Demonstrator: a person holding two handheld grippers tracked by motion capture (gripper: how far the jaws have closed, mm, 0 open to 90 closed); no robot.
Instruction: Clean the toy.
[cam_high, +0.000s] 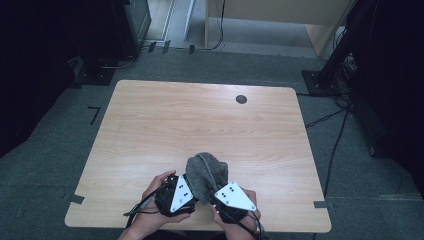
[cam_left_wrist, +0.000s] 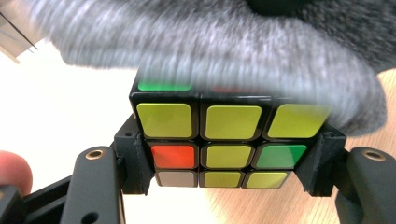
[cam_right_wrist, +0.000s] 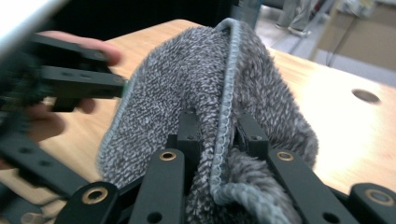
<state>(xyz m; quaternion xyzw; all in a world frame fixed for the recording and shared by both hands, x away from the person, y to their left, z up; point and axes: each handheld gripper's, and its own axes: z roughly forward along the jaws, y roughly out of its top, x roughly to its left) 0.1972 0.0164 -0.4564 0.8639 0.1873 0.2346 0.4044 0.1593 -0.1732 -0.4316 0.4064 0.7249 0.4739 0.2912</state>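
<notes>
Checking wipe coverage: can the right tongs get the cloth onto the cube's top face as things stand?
Probably yes. The right tongs are shut on the grey cloth, which already drapes over the top of the cube clamped in the left tongs. Nothing stands between them; both sit side by side at the table's near edge.

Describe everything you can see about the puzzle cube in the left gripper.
The puzzle cube is a three-by-three twist puzzle of black plastic with glossy stickers. The face toward the camera is mostly yellow, with one red, one green and one pale grey square; a green sticker shows on its top. The left gripper clamps it level between its fingers, and the grey towel drapes over its top.
</notes>
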